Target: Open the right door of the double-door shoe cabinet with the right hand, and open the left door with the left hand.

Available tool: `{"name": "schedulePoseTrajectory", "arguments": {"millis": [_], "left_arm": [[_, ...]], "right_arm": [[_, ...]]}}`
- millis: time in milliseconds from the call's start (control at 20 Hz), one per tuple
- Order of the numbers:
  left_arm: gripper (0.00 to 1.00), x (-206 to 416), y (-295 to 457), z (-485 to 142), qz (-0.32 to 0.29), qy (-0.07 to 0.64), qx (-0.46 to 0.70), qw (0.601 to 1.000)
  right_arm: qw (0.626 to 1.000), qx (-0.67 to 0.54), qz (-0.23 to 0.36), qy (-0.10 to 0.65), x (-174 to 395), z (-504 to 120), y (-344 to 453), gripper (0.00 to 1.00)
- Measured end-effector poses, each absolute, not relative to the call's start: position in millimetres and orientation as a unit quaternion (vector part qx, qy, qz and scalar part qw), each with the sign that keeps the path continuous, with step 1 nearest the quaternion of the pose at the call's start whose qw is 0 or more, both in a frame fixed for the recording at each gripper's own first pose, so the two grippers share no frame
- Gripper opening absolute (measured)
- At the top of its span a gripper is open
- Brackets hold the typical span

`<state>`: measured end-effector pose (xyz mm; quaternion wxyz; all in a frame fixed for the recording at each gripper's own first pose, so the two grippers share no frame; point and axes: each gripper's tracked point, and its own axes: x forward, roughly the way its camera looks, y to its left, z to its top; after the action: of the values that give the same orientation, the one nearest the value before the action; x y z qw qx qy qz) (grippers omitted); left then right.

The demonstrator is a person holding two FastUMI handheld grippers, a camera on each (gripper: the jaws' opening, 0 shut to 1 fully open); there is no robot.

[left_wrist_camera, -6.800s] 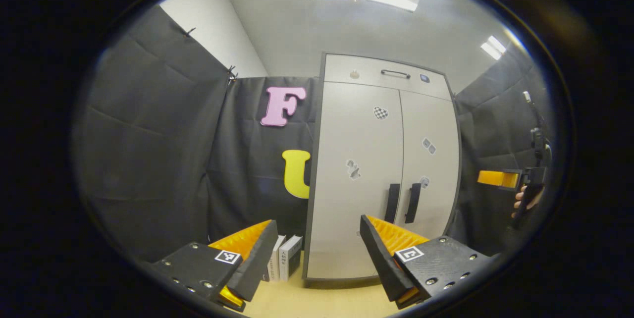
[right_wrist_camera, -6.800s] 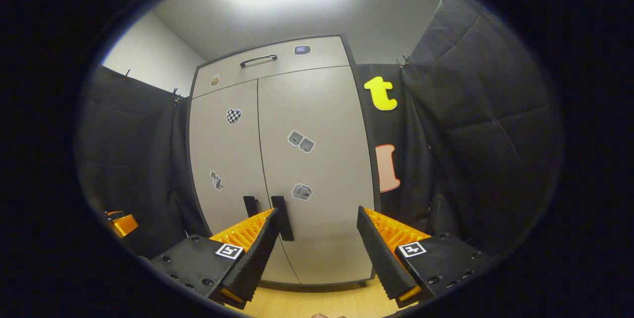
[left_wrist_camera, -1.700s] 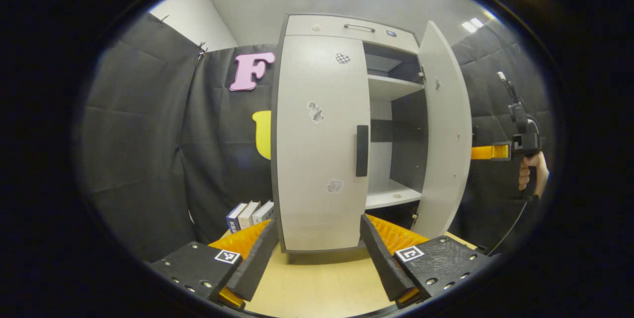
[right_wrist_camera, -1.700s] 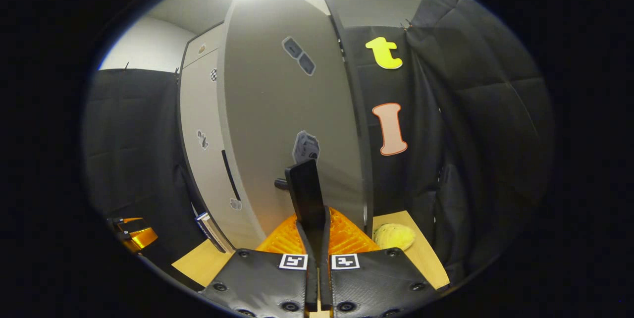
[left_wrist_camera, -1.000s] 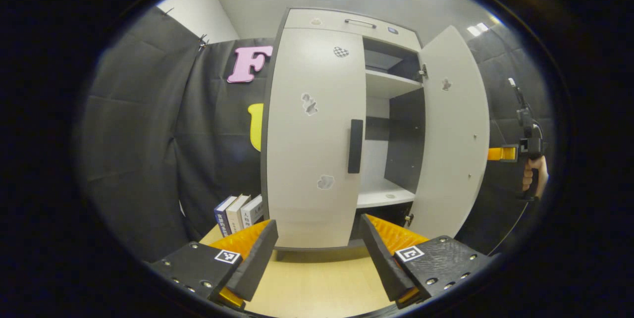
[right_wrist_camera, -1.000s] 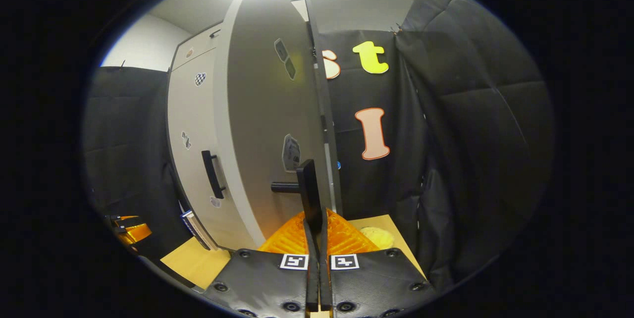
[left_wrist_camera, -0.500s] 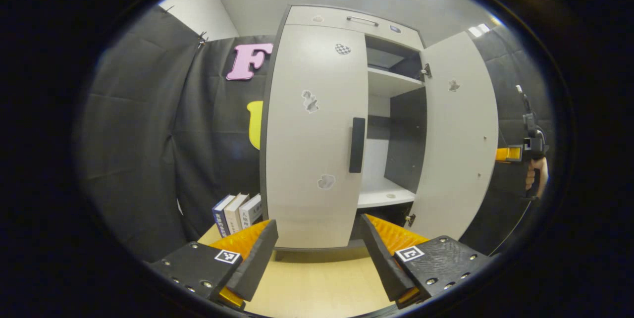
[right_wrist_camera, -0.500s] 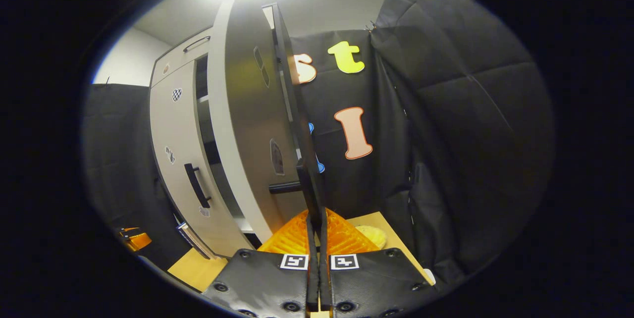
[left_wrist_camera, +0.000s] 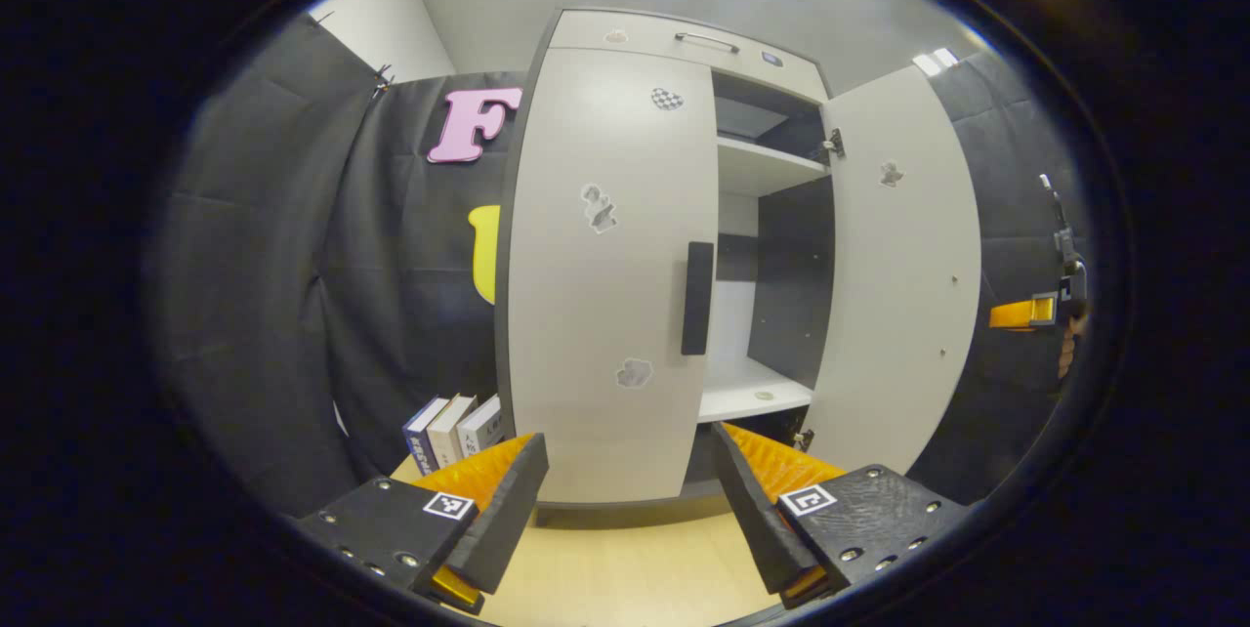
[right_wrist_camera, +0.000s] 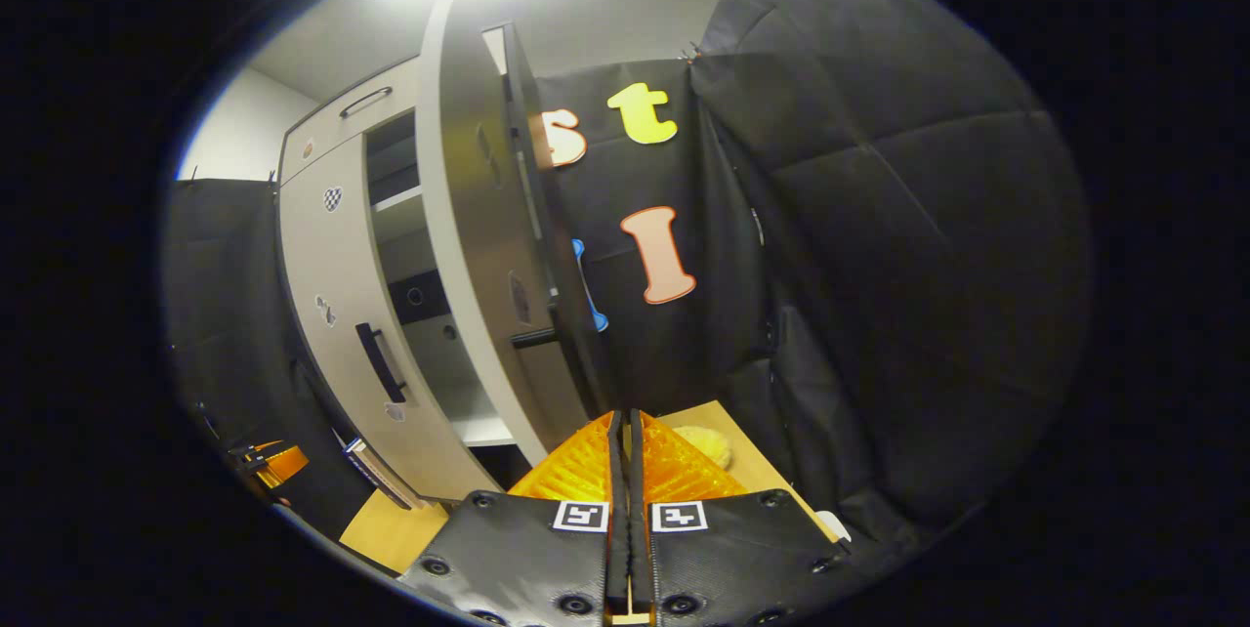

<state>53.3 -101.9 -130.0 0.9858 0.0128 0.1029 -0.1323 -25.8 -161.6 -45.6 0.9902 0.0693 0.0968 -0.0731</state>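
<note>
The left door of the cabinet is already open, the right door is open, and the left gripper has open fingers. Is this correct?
Not quite. The left door is closed, as the left gripper view shows. The right door is open, and the left gripper has open fingers.

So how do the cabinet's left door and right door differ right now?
The left door is closed flat against the shoe cabinet; the right door stands swung wide, baring the shelves. The left door's handle is untouched; the right gripper grips the right door's handle. Both are pale, with stickers.
</note>
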Motion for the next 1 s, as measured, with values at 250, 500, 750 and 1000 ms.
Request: {"name": "schedulePoseTrajectory", "arguments": {"millis": [250, 500, 750, 1000], "left_arm": [[0.97, 84.7, -126.5, -112.3, -0.138, 0.066, 0.017, 0.988], [0.95, 129.9, -157.0, -102.8, -0.123, 0.056, -0.002, 0.991], [0.97, 174.7, -188.4, -94.9, -0.119, 0.059, -0.028, 0.991], [0.97, 215.1, -210.0, -86.0, -0.1, 0.054, -0.001, 0.993]], "right_arm": [[0.983, 0.035, -0.157, 0.083, -61.6, -32.8, -226.2, 0.02], [0.977, 0.017, -0.199, 0.075, -44.7, -28.2, -275.0, 0.02], [0.974, -0.01, -0.213, 0.077, 0.2, -45.9, -314.7, 0.23], [0.974, -0.036, -0.201, 0.097, 41.2, -68.9, -342.7, 1.0]]}}
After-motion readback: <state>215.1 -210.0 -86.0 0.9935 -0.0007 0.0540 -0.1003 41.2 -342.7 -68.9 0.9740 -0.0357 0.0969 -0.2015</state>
